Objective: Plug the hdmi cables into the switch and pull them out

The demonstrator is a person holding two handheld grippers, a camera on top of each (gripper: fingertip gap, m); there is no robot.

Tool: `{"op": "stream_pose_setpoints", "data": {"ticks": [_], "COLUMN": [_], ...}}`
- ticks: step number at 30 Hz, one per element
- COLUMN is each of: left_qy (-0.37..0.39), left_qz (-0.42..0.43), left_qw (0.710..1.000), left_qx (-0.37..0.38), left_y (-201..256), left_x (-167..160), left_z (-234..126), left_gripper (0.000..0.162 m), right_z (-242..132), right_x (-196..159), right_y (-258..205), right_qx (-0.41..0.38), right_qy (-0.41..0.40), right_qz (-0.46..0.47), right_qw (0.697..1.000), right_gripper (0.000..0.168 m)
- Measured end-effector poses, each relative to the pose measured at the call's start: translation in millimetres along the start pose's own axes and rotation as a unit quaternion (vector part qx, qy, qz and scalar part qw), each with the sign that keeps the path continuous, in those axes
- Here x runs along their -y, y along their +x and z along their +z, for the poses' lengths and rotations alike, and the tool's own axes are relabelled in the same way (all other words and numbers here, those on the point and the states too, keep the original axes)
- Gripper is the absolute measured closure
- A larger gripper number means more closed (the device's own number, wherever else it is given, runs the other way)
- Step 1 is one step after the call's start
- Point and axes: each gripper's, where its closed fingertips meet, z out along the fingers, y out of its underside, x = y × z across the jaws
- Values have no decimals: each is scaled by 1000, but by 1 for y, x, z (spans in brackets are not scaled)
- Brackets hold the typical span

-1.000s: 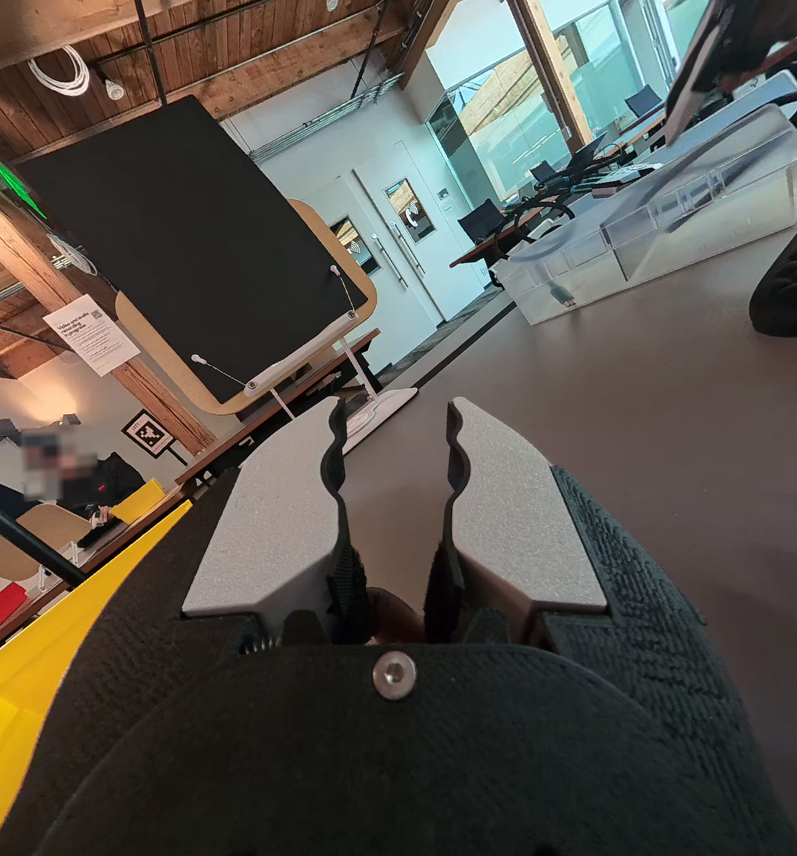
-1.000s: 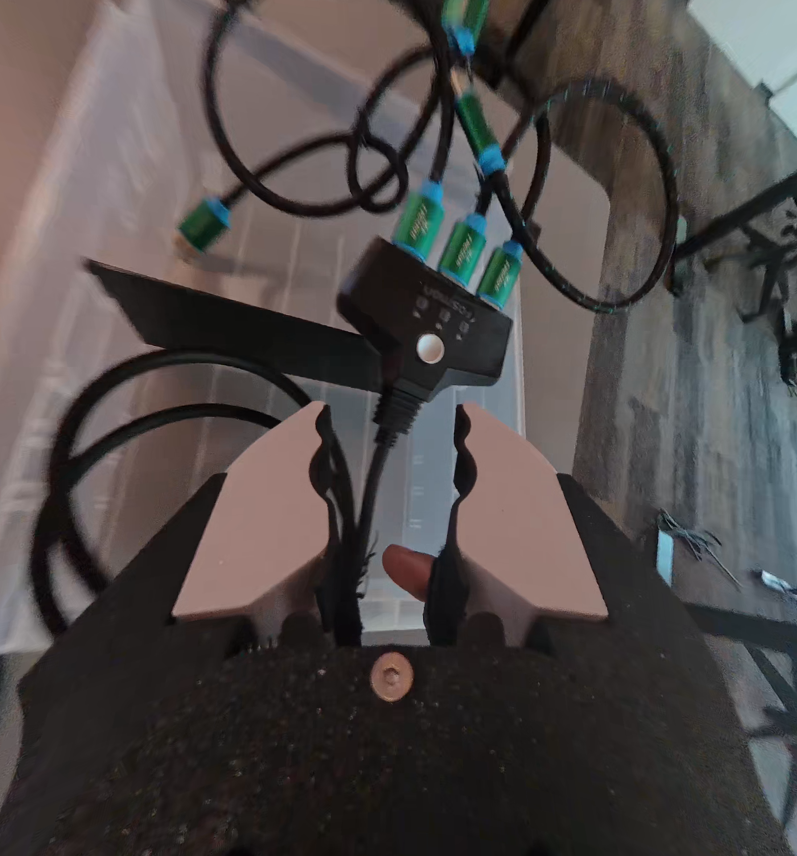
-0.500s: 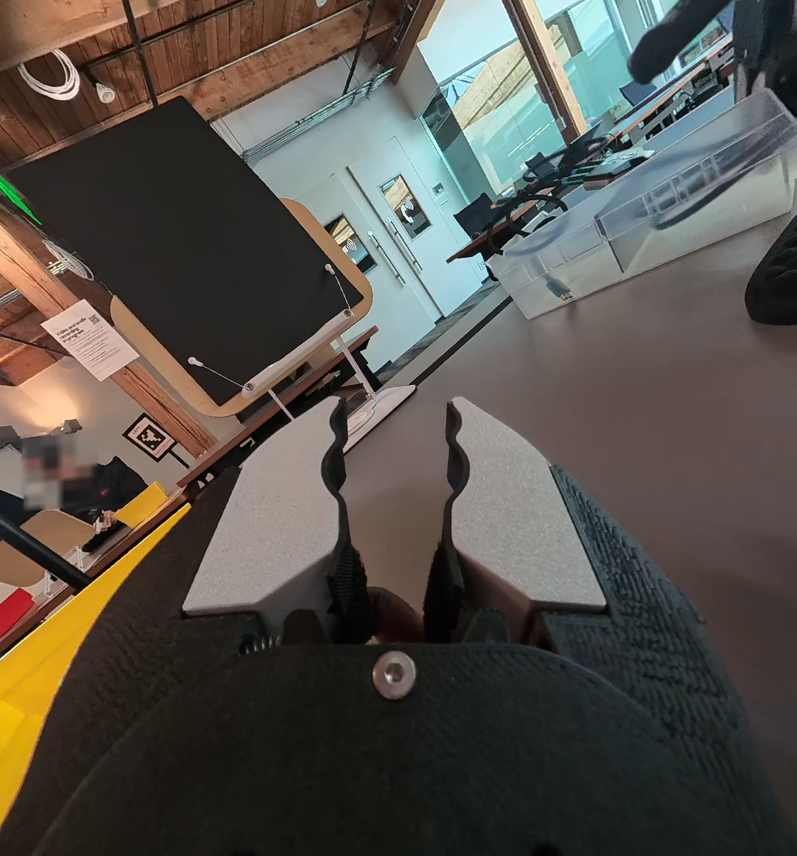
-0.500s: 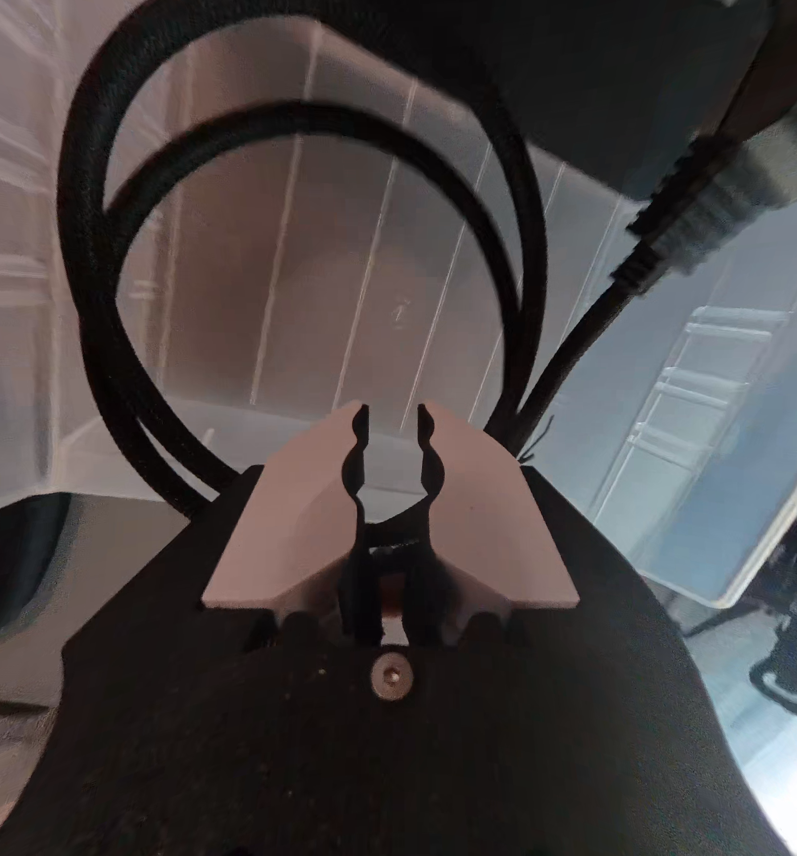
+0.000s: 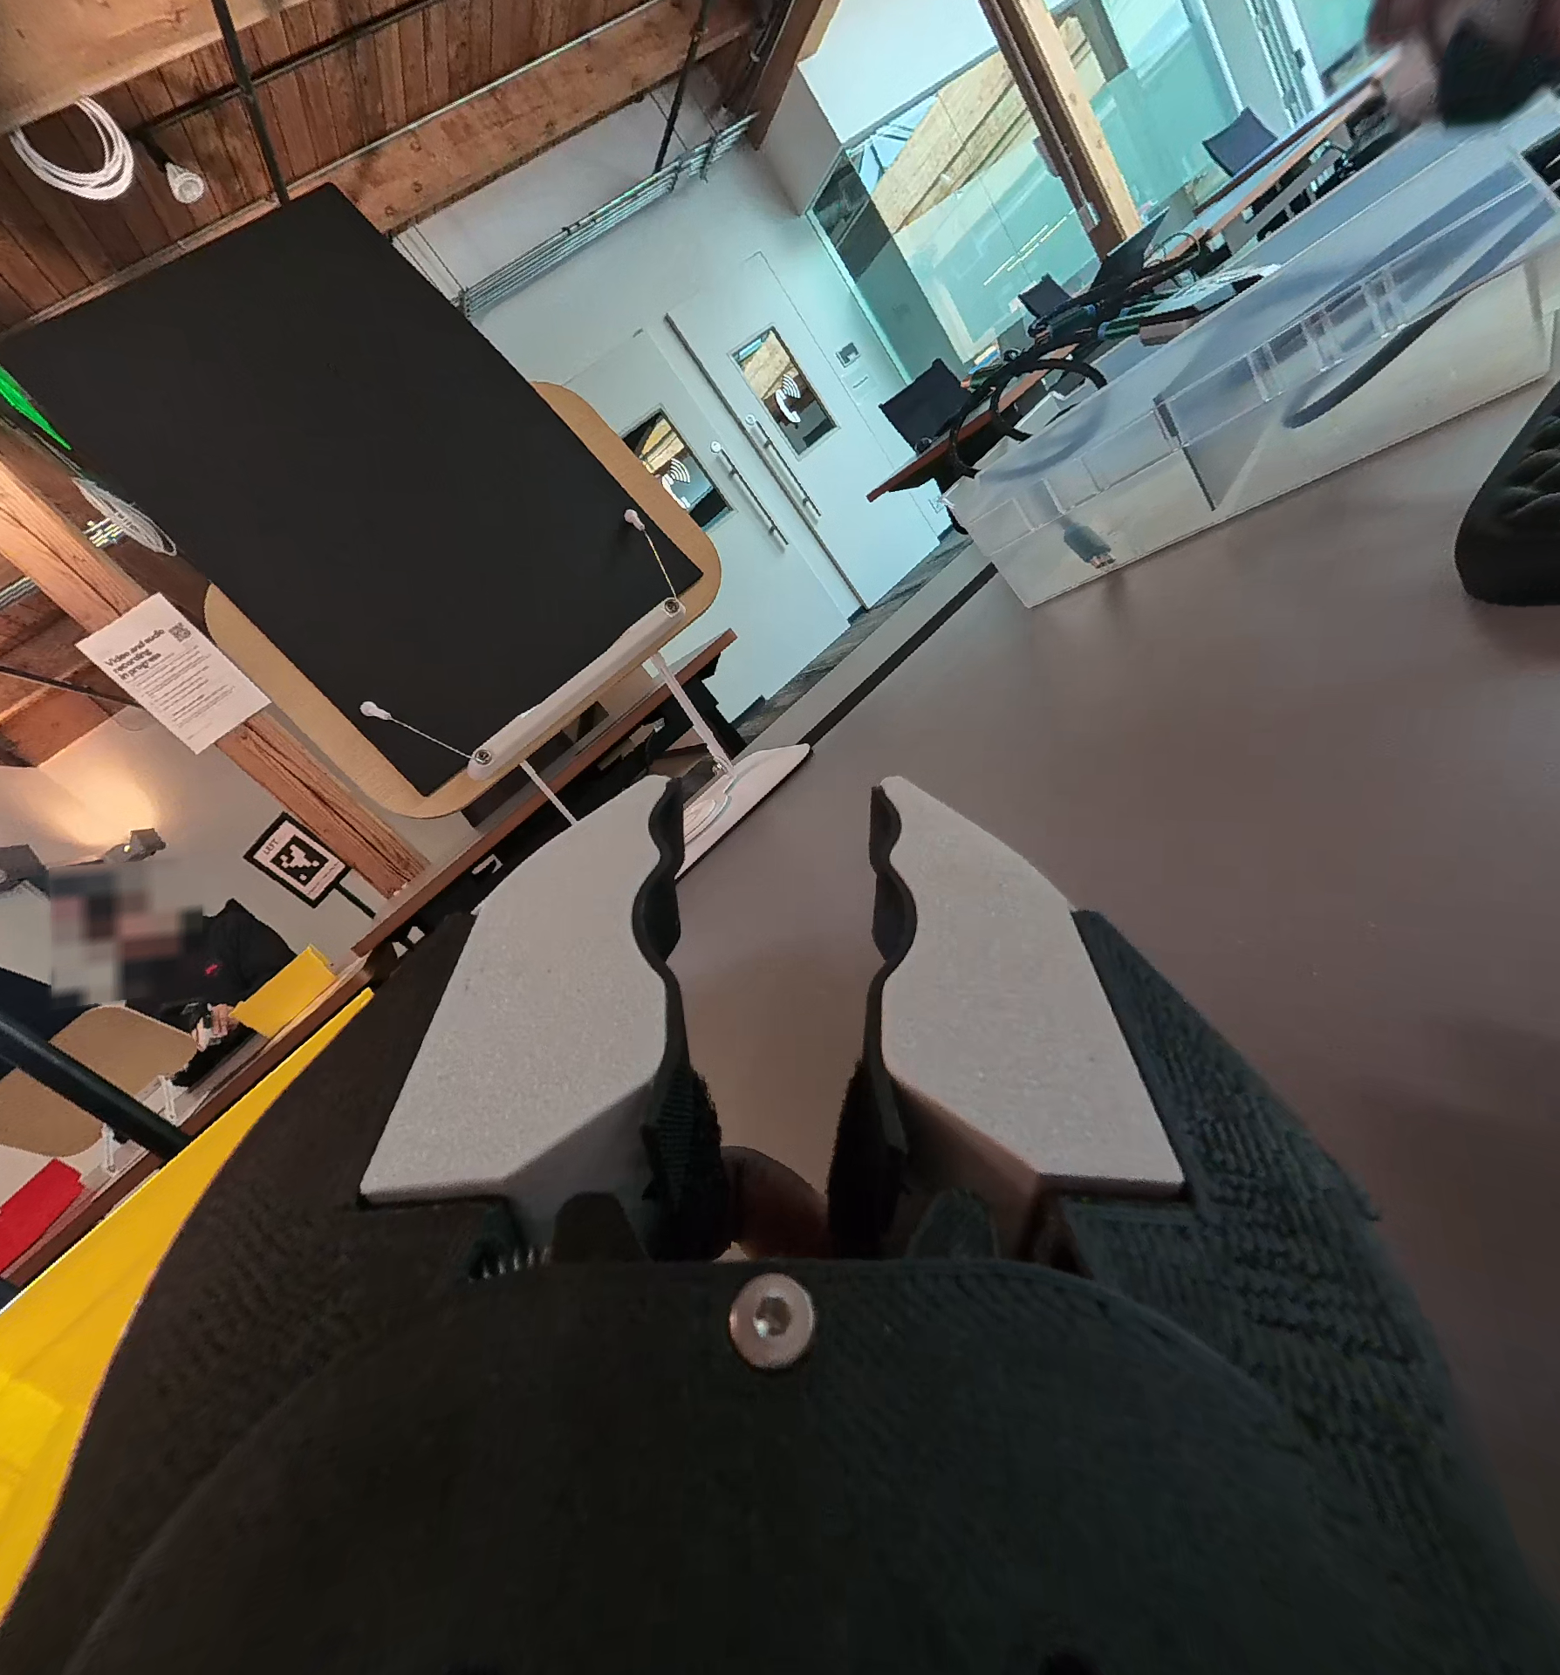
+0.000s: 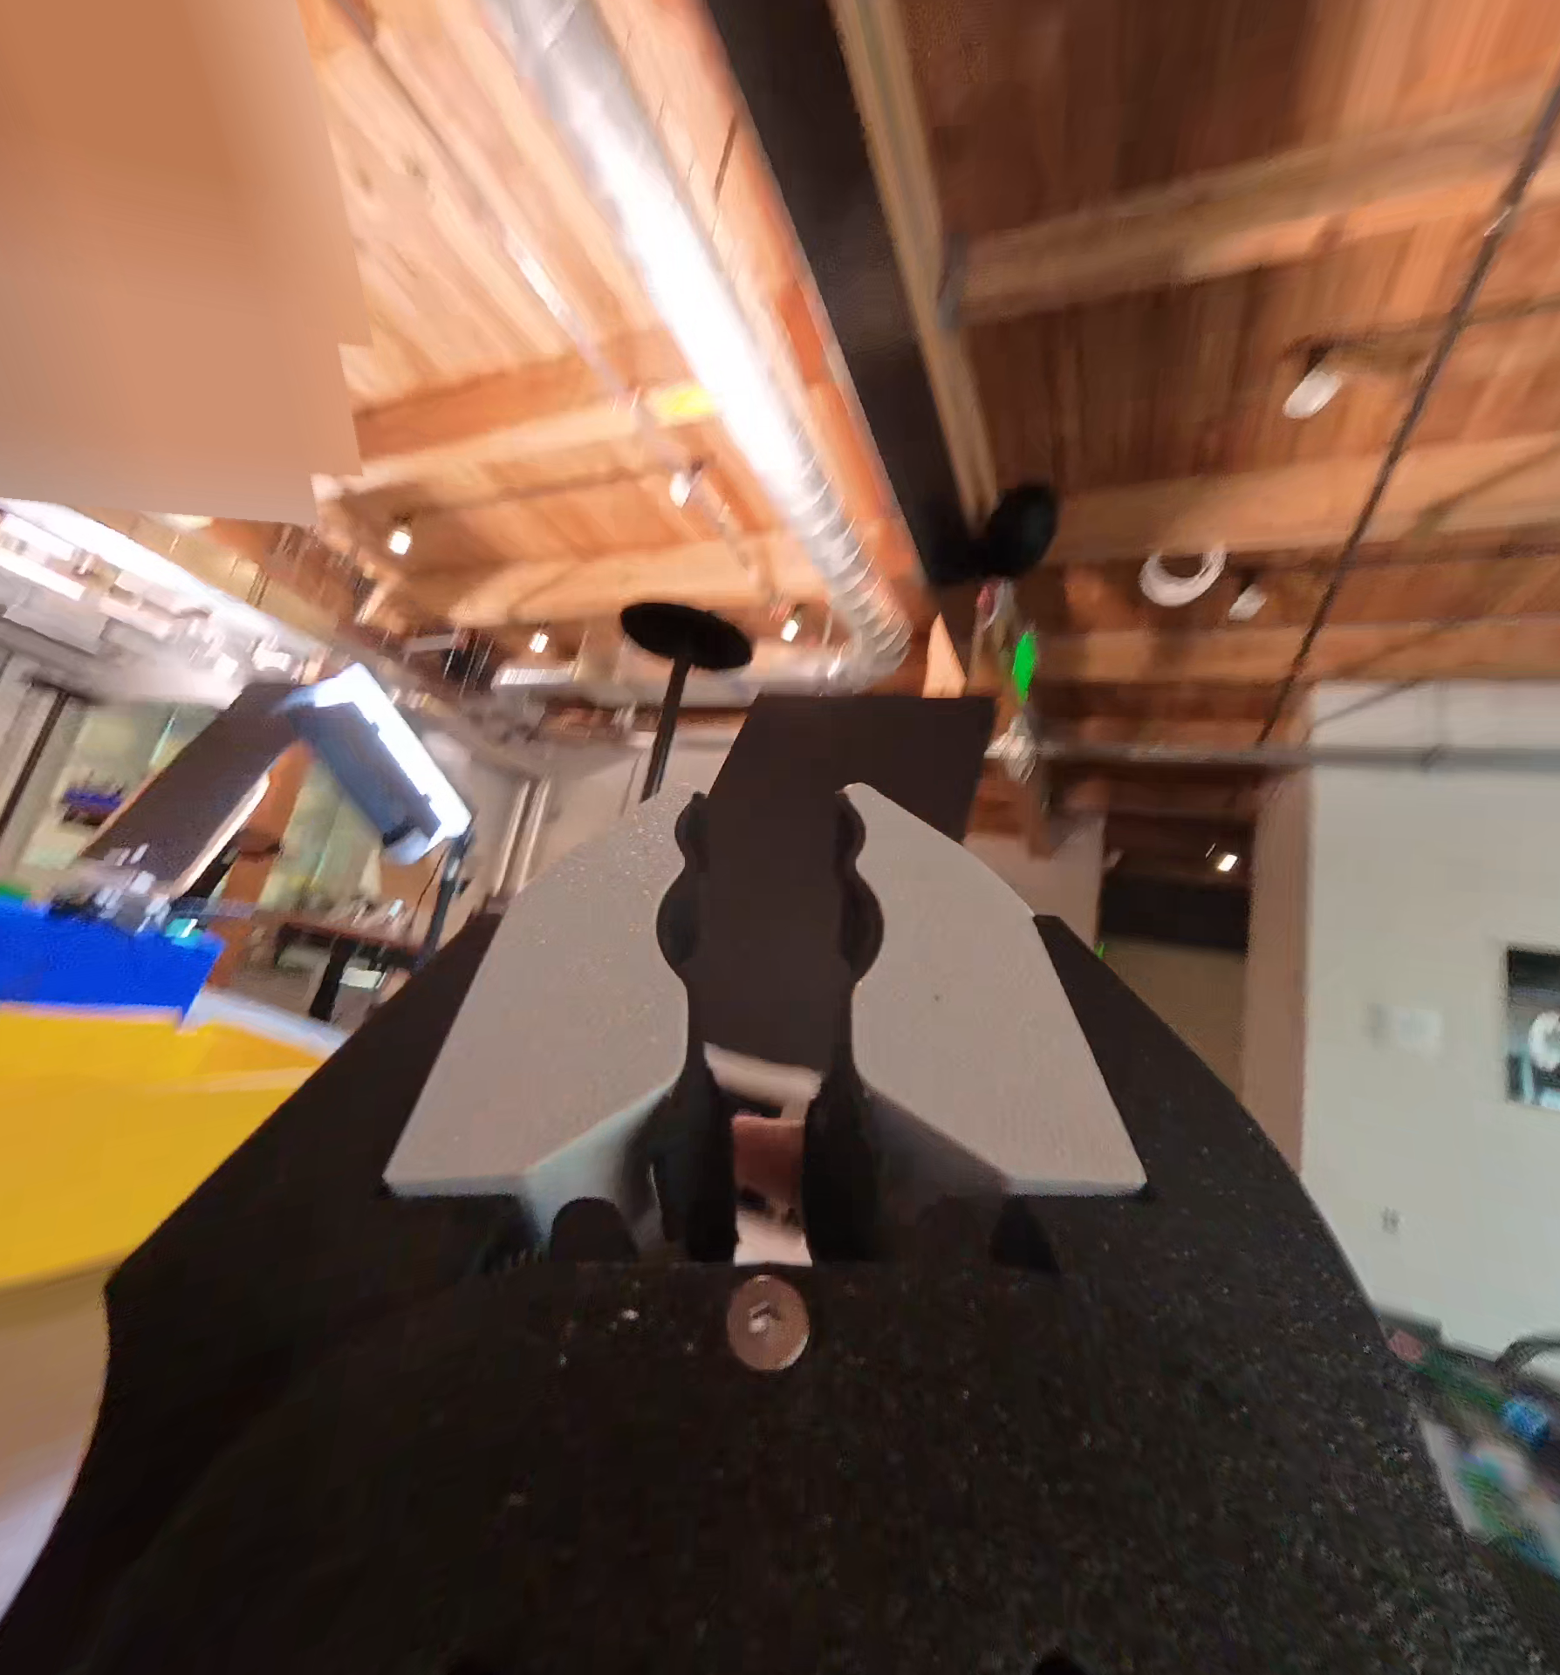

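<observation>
While the left gripper (image 5: 769,798) sits low over the brown table (image 5: 1211,816), its jaws are spread with nothing between them, only bare tabletop in the gap. Grey fingers (image 5: 559,997) with wavy black inner pads, clean.

Task items are far off in the left wrist view: clear plastic bin (image 5: 1257,435) at the table's far end, upper right. Black cables (image 5: 1021,399) with green plugs loop over and behind its far-left rim; can't make out the switch itself from here. A black loop shows through the bin's wall on the right. Black textured pad (image 5: 1547,489) lies on the table near the bin, right edge of frame. Black board on a white stand (image 5: 323,489) stands at the table's left edge.

Right gripper (image 6: 769,802) points up at the wood-beam ceiling (image 6: 1211,272); frame is motion-blurred. Jaws parted, narrower gap than the left, nothing held. Behind the gap there's a dark panel, separate from the gripper. Yellow and blue bins (image 6: 106,1015) at left, blurred. Bottom right corner shows a smear of green and blue (image 6: 1520,1468), possibly cable plugs, too blurred to say. Neither gripper touches the cables or the bin.
</observation>
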Motion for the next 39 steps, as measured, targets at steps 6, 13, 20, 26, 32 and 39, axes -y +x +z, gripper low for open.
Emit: {"op": "stream_pose_setpoints", "data": {"ticks": [6, 13, 20, 26, 32, 39], "left_qy": [0, 3, -3, -19, -19, -5], "left_qz": [8, 10, 21, 53, 49, 8], "left_qw": [1000, 1000, 1000, 998, 998, 1000], "left_qx": [-4, 0, -7, -24, -24, -13], "left_y": [2, 1, 4, 13, 13, 3], "left_x": [-1, 0, -2, -8, -8, -1], "left_z": [0, 0, 1, 4, 4, 0], "left_gripper": [122, 122, 123, 123, 123, 123], "right_z": [-12, -68, -79, -84, -81, -100], "right_x": [-152, -220, -225, -228, -226, -234], "right_y": [-62, -82, -94, -97, -91, -104], "right_qx": [98, 185, 232, 246, 231, 291], "right_qy": [-325, -545, -561, -571, -567, -595], "right_qz": [31, -31, -25, -33, -25, -72], "right_qw": [940, 817, 794, 782, 790, 746], "right_gripper": [113, 94, 84, 80, 83, 85]}}
